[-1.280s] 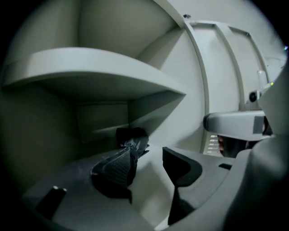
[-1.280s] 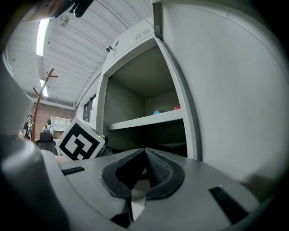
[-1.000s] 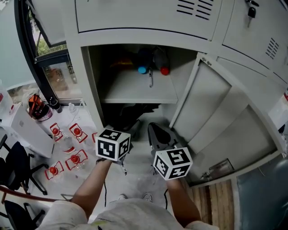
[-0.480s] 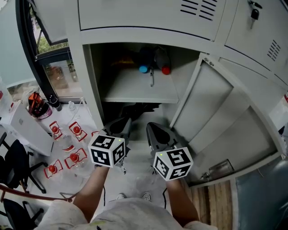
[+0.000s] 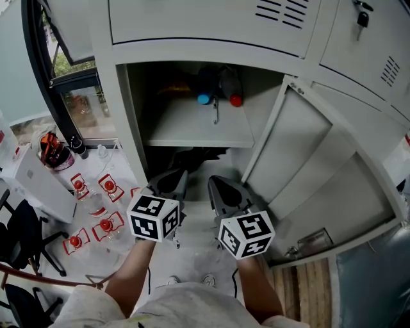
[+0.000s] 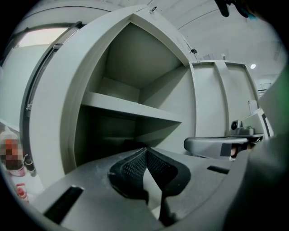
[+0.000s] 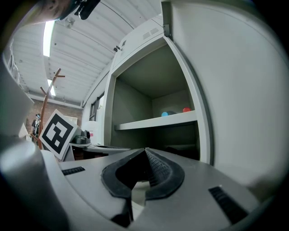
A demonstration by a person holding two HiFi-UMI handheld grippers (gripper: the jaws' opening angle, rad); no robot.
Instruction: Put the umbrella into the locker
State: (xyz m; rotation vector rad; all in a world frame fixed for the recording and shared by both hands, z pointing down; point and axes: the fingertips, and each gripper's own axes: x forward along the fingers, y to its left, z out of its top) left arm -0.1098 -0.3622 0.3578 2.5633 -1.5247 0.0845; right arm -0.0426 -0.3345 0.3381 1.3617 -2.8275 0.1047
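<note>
While both hover before the open locker (image 5: 120, 109), left claw (image 5: 174, 182) is pressed together, empty; right claw (image 5: 220, 190), at its three o'clock, likewise.

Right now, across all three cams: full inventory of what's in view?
locker: one, pale grey, centre, compartment open
locker door: one, pale grey, swung open rightward
shelf: one, pale grey, inside the locker
blue-capped item: one, dark, back of shelf
red-capped item: one, dark, beside the blue-capped item
dark item: one, black, under the shelf, unidentifiable
red-capped bottles: at least four, clear, floor at left
key: one, dark, upper-right door's lock
left gripper: one, grey, shut, empty, facing the locker
right gripper: one, grey, shut, empty, facing the locker
forearms: two, bare, bottom of head view
</note>
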